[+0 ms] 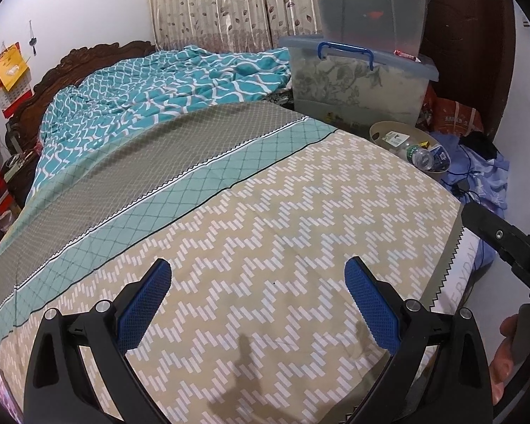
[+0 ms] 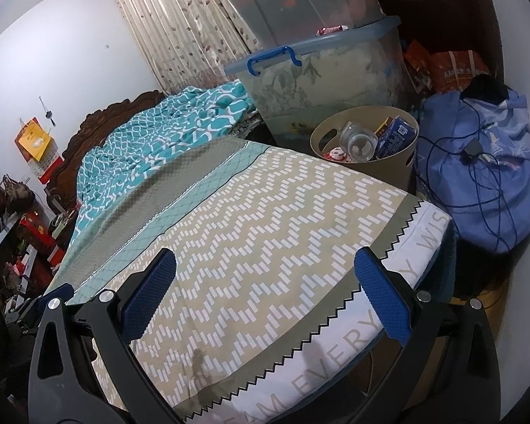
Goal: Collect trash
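A beige trash bin point(image 2: 399, 171) stands beside the bed's far right corner. It holds a clear plastic bottle point(image 2: 360, 143), a blue carton point(image 2: 397, 136) and a red-and-white wrapper point(image 2: 335, 155). The bin also shows in the left wrist view point(image 1: 380, 134) with the bottle point(image 1: 418, 155) in it. My left gripper point(image 1: 258, 282) is open and empty above the patterned bed sheet point(image 1: 300, 212). My right gripper point(image 2: 265, 275) is open and empty above the sheet point(image 2: 265, 205) near the bed's right edge. Its black body shows at the right of the left wrist view point(image 1: 505, 240).
Two stacked clear storage boxes point(image 2: 321, 70) stand behind the bin. A blue cloth bundle with a dark cable point(image 2: 477, 176) lies right of it. A teal quilt point(image 1: 159, 84) is bunched at the head of the bed. Clutter sits by the left wall point(image 2: 24, 233).
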Available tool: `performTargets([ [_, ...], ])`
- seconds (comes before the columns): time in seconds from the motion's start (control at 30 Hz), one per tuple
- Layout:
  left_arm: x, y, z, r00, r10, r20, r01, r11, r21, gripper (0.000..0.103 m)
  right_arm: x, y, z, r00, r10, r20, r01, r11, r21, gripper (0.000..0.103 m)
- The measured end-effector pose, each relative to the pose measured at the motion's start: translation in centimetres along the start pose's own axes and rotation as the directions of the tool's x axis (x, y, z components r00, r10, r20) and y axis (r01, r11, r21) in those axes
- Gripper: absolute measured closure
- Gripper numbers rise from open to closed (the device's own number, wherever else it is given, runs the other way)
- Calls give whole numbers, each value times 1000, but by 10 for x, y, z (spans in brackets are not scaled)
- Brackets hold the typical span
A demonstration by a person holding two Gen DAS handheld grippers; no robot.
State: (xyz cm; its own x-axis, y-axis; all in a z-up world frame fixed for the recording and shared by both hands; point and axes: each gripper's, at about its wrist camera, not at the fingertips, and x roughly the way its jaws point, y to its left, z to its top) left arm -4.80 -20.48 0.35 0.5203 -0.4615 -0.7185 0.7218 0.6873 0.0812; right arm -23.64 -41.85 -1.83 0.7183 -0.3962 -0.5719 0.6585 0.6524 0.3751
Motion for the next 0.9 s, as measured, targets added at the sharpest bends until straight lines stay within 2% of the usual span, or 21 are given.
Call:
performTargets([
  [0.9,4,1,1,1000,-3,-24,3,1000,-12,8,3,1,-3,1000,8,-16,-8,1000,9,3],
])
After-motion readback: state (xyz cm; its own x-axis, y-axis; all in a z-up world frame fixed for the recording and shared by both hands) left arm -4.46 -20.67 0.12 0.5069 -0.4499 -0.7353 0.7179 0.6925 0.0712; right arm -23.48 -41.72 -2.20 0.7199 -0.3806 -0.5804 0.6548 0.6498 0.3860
